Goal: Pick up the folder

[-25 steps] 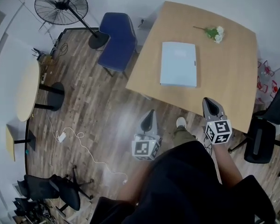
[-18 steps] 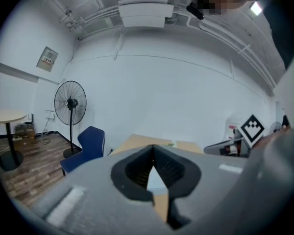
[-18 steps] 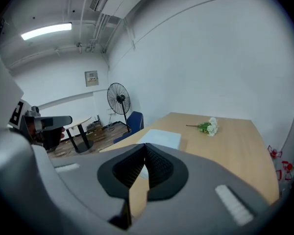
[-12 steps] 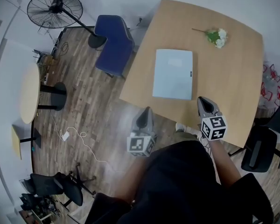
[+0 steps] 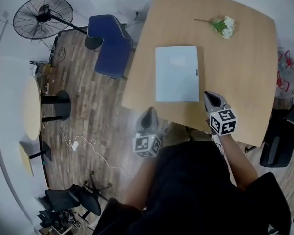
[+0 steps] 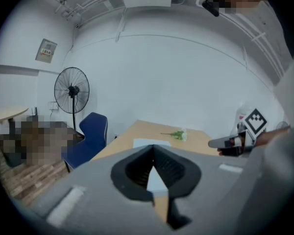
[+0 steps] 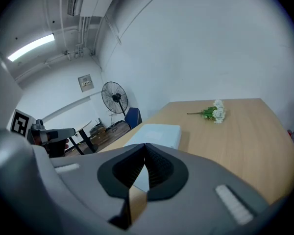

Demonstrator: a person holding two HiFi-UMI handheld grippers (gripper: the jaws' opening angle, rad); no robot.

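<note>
You now have your left gripper (image 5: 148, 113) and right gripper (image 5: 209, 96) nearer the folder (image 5: 177, 73) than a second ago; it lies flat on the table (image 5: 245, 67), and both jaws are closed, empty

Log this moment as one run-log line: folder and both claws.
phase: pre-grasp | folder: flat on table, not held | left claw: shut, empty, at table edge | right claw: shut, empty, by folder's near corner

Nothing can be read. The sign (image 6: 47, 50) at the upper left and the mark on the folder (image 5: 176, 72) are too small.
</note>
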